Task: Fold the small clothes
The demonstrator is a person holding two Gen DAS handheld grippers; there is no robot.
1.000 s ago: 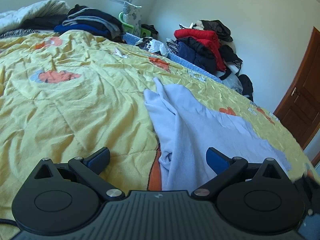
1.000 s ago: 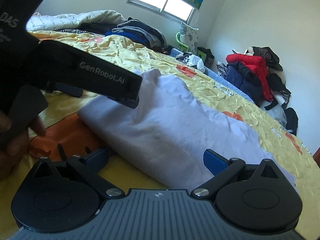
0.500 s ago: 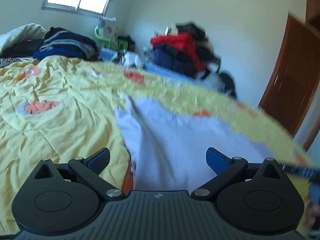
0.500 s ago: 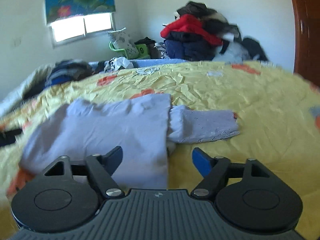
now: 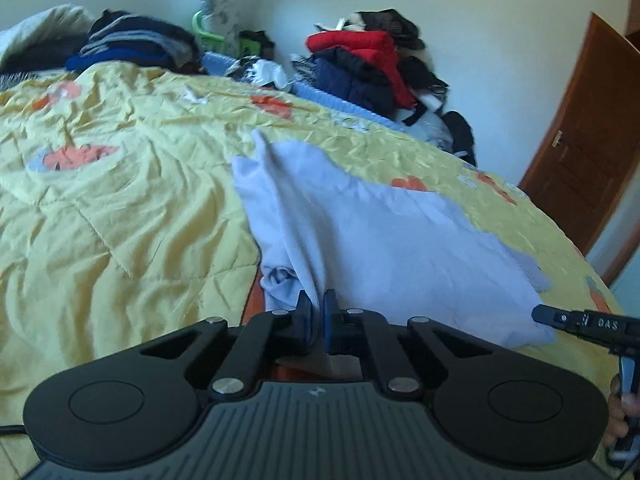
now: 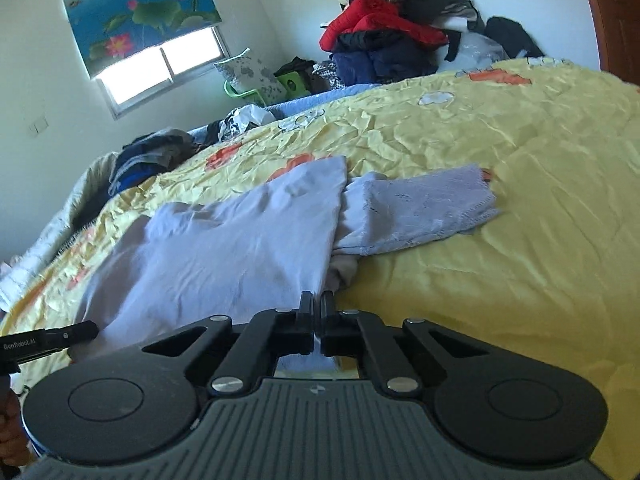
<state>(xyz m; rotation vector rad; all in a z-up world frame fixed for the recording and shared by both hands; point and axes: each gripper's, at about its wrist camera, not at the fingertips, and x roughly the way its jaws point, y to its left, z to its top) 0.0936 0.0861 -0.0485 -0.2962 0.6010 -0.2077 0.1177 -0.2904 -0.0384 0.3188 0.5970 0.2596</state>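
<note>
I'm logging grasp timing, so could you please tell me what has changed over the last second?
Both tools closed. The left tool, open a second ago, is now shut on the near edge of the lavender garment. The right tool, open half a second ago, now pinches the same garment's near edge beside the lace sleeve. The garment lies as before on the yellow quilt, and the clothes pile is unmoved.

A pale lavender garment lies on a yellow quilt patterned with orange and white shapes. The roller blind shows pink lotus flowers and green leaves on blue. A red jacket tops dark navy clothes; the door is reddish-brown.
</note>
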